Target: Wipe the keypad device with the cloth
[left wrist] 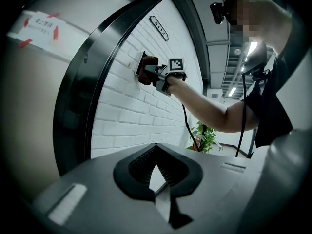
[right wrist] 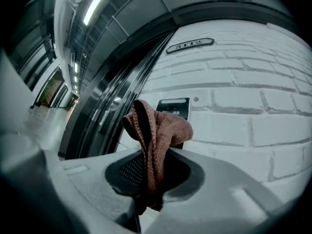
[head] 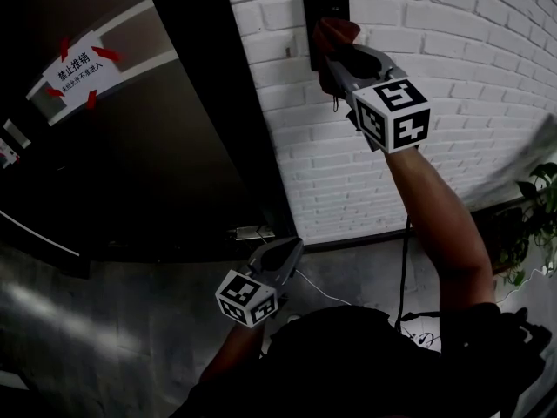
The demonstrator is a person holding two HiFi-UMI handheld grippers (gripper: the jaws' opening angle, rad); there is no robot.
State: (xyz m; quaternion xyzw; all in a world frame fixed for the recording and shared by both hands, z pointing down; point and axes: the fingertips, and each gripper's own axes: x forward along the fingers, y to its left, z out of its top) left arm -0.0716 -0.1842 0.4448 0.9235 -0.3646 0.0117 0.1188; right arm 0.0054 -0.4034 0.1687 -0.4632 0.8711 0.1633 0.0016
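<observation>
Keypad [head: 326, 5] is mounted on the brick wall [head: 461, 68], just beside the door frame [head: 228, 111]. Right gripper [head: 341, 66], arm raised, jaws clamped on cloth [head: 336, 35], presses it against the keypad's lower part. Left gripper [head: 283, 255] hangs low, jaws together.

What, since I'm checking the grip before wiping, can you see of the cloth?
The cloth is reddish-brown, a coarse knitted-looking weave, bunched and folded into a hump. The right gripper is shut on its lower part, a short end hanging below the fingers. It is held before the lower half of the black keypad on the white brick wall; whether it touches the keypad is unclear.
</observation>
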